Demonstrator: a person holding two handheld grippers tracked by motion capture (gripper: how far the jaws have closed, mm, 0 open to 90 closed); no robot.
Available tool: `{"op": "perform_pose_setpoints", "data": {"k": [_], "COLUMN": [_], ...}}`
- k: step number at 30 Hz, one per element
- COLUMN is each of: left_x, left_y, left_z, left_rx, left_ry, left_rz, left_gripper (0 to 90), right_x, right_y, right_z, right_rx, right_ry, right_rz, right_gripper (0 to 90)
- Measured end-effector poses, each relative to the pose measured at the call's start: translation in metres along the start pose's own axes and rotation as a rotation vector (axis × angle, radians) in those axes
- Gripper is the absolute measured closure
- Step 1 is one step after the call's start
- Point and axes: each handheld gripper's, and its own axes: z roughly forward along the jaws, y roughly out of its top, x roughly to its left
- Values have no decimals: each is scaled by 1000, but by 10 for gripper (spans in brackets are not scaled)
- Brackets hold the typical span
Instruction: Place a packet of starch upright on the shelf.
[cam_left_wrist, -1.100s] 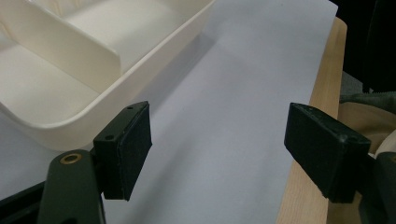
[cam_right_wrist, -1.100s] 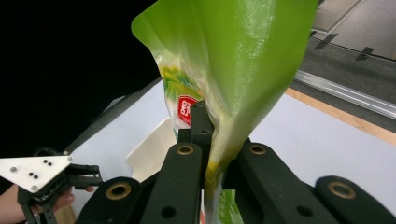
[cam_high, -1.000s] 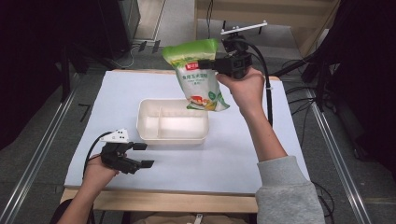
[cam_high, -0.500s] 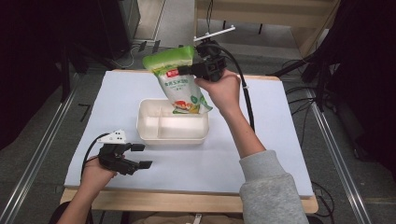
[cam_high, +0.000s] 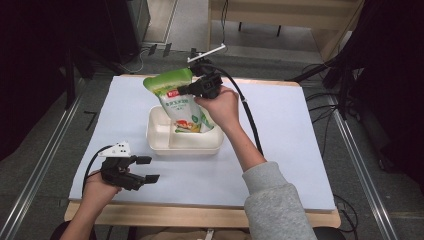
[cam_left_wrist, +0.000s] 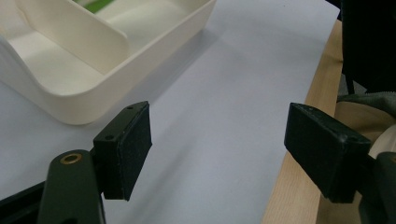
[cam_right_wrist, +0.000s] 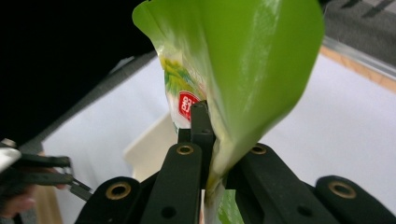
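Green and glossy, the snack pouch (cam_high: 183, 102) is hanging from the right hand-held gripper (cam_high: 192, 89), with its bottom end dipping into the white tray (cam_high: 159, 146) near the middle of the desk (cam_high: 300, 130). The jaws are clamped on the upper part of the pouch, just under the flat top seal; in the right gripper view you can see the film (cam_right_wrist: 243, 60) pinched between them and flaring out above.

My read on handling: it's a soft, crinkly film bag, probably light, and slick enough that it could slide if pinched on the puffy belly. The flattened top strip looks like the right place to hold it, since it gives the pads something thin to bite. It'll swing and fold rather than stay rigid, so I'd set it down slowly.

The tray has a divider (cam_left_wrist: 74, 32) inside, and the pouch looks headed for the larger section, though it sits tilted, so it may lean on the wall.

The left hand-held gripper (cam_high: 145, 170) is parked on the near left part of the desk, jaws wide apart, holding nothing, well clear of the tray. Lots of bare desk to the right and behind the tray, and the front edge is close to that left hand.
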Motion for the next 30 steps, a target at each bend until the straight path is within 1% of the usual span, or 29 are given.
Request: {"op": "perform_pose_setpoints", "data": {"k": [2, 4, 5, 6, 7, 8, 10, 11, 13, 14, 15, 16, 17, 19, 21, 25, 28, 29, 30], "left_x": [-1, -1, -1, -1, -1, 0, 0, 0, -1, -1, -1, 0, 0, 0, 0, 0, 1, 1, 1], "left_y": [-1, -1, -1, -1, -1, -1, -1, -1, -1, -1, -1, -1, -1, -1, -1, 0, 0, 0, 0], "left_z": [-1, -1, -1, -1, -1, 0, 0, 0, 1, 1, 1, 1, 1, 1, 1, 1, 2, 2, 2], "left_rx": [2, 7, 7, 7, 7, 16, 16, 16, 17, 17, 17, 19, 19, 18, 16, 20, 24, 24, 22], "left_ry": [5, 8, 9, 8, 8, 7, 5, 5, 7, 7, 7, 9, 9, 7, 5, 6, 6, 6, 6], "left_rz": [-2, -1, -2, -1, -1, -5, -11, -11, -7, -5, -5, -5, -5, -6, -7, -9, -6, -6, -8], "left_gripper": [238, 238, 238, 238, 238, 238, 238, 238, 238, 238, 238, 238, 238, 238, 238, 238, 238, 238, 238], "right_x": [-7, -13, -15, -20, -20, -25, -27, -29, -35, -39, -39, -49, -49, -56, -62, -70, -74, -74, -76], "right_y": [-14, -23, -27, -32, -32, -37, -37, -37, -38, -39, -39, -41, -41, -43, -46, -50, -52, -52, -54], "right_z": [16, 25, 28, 33, 33, 32, 29, 28, 25, 23, 23, 20, 20, 17, 16, 14, 13, 13, 13], "right_rx": [43, 62, 69, 52, 52, 26, 36, 37, 43, 47, 47, 55, 55, 55, 50, 52, 55, 55, 61], "right_ry": [-23, -24, -23, -16, -16, -17, -45, -50, -54, -56, -56, -58, -58, -51, -39, -41, -28, -28, -27], "right_rz": [-12, -14, -5, -1, -1, -11, -19, -25, -24, -14, -14, 11, 11, 42, 55, 72, 93, 93, 102], "right_gripper": [899, 899, 898, 895, 895, 894, 893, 892, 891, 891, 891, 891, 891, 891, 891, 891, 886, 886, 871]}}
